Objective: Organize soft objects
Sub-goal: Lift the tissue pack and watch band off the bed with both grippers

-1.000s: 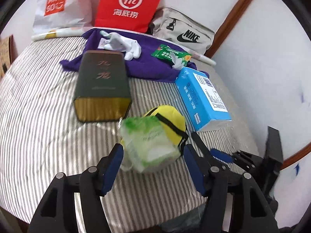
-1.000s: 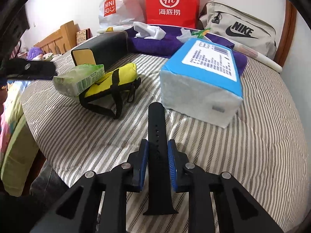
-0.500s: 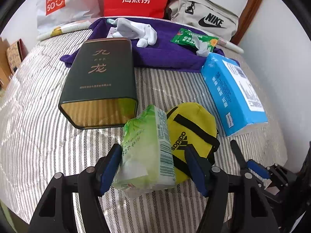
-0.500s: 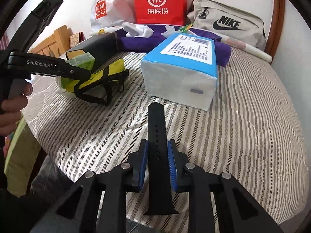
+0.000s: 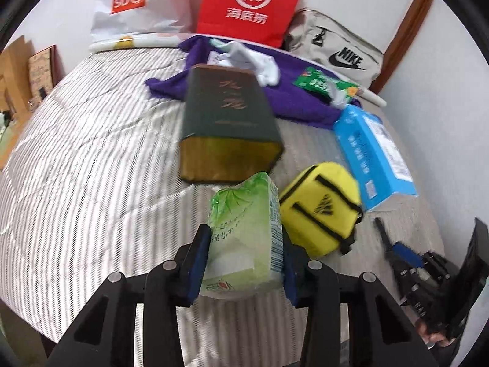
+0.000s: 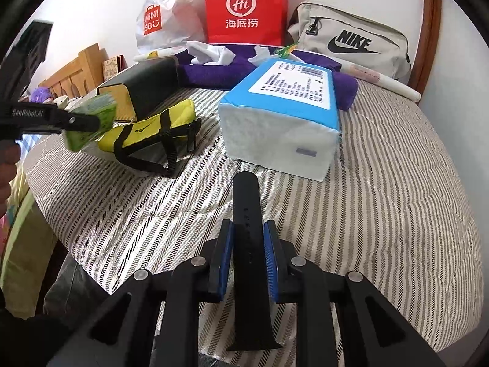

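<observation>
Left tool, jaws just closing, clamps the soft, light tissue pack mid-body (film may slip); right tool grips a strap.

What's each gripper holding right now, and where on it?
The left gripper clamps the green tissue pack by its long sides. The right gripper pinches the black strap across its width.

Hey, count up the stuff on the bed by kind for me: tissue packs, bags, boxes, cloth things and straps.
Tissue packs: 3 (green pack, blue pack, small green packet)
Bags: 4 (yellow pouch, Nike bag, red bag, Miniso bag)
Boxes: 1 (dark box)
Cloth: 2 (purple towel, white cloth)
Straps: 1 (black strap)
Total: 11
</observation>
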The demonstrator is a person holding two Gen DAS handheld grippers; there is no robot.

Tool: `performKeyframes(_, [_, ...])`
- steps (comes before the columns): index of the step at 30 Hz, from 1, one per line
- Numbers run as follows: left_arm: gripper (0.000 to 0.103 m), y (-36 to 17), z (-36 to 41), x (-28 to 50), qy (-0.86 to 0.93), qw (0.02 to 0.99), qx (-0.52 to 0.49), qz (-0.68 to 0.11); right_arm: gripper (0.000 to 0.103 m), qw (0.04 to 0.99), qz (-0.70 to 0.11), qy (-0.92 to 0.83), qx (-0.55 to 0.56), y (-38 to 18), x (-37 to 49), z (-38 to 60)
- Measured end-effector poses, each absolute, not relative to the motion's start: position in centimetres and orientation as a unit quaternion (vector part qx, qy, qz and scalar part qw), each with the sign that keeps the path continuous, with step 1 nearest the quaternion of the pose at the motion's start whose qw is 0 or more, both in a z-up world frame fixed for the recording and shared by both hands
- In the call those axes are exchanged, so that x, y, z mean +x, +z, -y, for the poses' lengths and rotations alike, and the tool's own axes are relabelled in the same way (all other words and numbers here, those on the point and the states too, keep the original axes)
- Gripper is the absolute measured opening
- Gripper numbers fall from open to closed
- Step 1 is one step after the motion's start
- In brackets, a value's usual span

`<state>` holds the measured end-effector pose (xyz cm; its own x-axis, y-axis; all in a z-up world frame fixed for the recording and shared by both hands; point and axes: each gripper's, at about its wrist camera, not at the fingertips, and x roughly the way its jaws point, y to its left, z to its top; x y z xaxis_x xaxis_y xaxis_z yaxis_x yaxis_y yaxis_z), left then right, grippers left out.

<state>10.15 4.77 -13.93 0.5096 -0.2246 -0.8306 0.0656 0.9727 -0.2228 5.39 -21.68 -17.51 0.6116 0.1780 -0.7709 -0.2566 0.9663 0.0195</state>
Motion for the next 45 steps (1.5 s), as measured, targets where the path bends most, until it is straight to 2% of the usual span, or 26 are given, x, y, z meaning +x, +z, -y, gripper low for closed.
performKeyframes(13, [0.032,-15.2,-6.5,9.8,-0.093,0.855,-0.118,-0.496,0.02,0.896,-0.426,0.122,-0.021,-16.7,5.5,22.9])
performKeyframes(23, [0.032,-13.5,-7.6,9.3,-0.097,0.859,-0.126,-0.487,0.02,0.898,-0.418,0.135,-0.027,-15.0,5.5,22.5])
performKeyframes(34, [0.032,-13.6,-6.9,9.8,-0.105,0.852,-0.123,-0.498,0.02,0.882,-0.449,0.143,-0.024,-17.8,6.7,22.6])
performKeyframes(45, [0.032,-13.9,-6.1,10.2,-0.114,0.845,-0.125,-0.506,0.021,0.89,-0.434,0.137,-0.031,-18.0,6.1,22.3])
